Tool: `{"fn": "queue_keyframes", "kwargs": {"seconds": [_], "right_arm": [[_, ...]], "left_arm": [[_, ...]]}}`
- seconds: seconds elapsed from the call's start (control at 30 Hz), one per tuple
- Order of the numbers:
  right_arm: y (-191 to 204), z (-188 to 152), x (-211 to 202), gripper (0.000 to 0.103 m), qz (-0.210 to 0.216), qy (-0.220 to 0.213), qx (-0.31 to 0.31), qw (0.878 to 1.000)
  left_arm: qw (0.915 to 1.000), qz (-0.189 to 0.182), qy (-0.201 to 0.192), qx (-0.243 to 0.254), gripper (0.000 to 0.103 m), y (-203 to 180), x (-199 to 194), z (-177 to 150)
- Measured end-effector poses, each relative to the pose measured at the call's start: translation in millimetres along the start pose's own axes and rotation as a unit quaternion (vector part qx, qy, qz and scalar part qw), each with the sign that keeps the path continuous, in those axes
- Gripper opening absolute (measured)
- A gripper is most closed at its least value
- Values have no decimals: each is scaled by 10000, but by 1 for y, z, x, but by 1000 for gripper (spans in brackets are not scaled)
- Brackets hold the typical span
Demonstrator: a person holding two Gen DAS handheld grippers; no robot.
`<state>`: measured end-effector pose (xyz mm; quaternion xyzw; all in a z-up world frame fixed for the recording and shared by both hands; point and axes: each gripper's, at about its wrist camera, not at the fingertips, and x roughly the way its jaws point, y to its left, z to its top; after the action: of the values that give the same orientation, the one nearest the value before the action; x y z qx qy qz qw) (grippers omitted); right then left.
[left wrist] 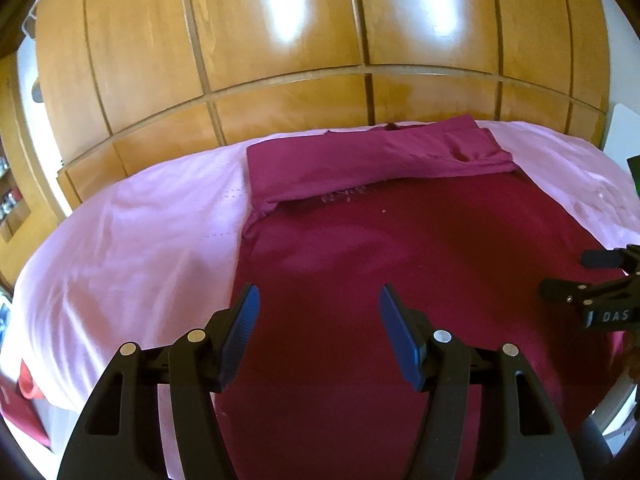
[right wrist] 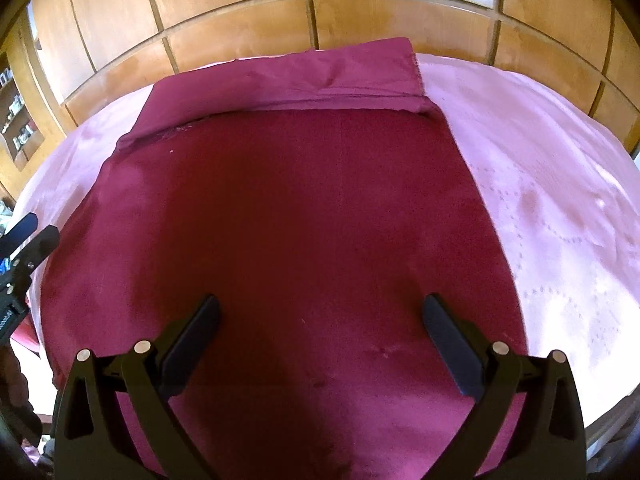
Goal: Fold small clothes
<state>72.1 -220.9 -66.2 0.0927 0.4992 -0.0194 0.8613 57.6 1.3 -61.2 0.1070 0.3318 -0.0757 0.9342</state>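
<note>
A dark red garment (left wrist: 400,248) lies flat on a pink sheet (left wrist: 140,240). Its far end is folded back over itself in a lighter band (left wrist: 360,160). It also fills the right wrist view (right wrist: 304,220), with the folded band at the far end (right wrist: 288,80). My left gripper (left wrist: 319,300) is open and empty, above the garment's near left part. My right gripper (right wrist: 320,312) is open and empty, above the garment's near middle. The right gripper also shows at the right edge of the left wrist view (left wrist: 568,276). The left gripper shows at the left edge of the right wrist view (right wrist: 38,226).
A wooden panelled wardrobe (left wrist: 280,60) stands right behind the far edge of the sheet. Shelves with small items (right wrist: 18,120) are at the far left. The pink sheet (right wrist: 552,200) extends right of the garment. A red item (left wrist: 28,384) hangs at the near left edge.
</note>
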Motion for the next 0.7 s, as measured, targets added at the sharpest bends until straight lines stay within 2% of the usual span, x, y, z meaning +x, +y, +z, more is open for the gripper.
{"fn": "queue_keyframes", "kwargs": {"seconds": [0.2, 0.47, 0.6, 0.7], "right_arm": [[-17, -11, -22, 101, -98, -32, 86, 9999], [-61, -28, -47, 101, -201, 56, 495, 9986], [-83, -40, -51, 101, -82, 243, 751, 9968], [-99, -53, -55, 101, 104, 348, 951, 9948]], "left_arm": [[9992, -189, -21, 356, 61, -14, -2, -3], [9977, -304, 127, 598, 61, -27, 1, -8], [9966, -331, 328, 679, 61, -15, 0, -17], [9963, -293, 535, 606, 61, 14, -3, -28]]}}
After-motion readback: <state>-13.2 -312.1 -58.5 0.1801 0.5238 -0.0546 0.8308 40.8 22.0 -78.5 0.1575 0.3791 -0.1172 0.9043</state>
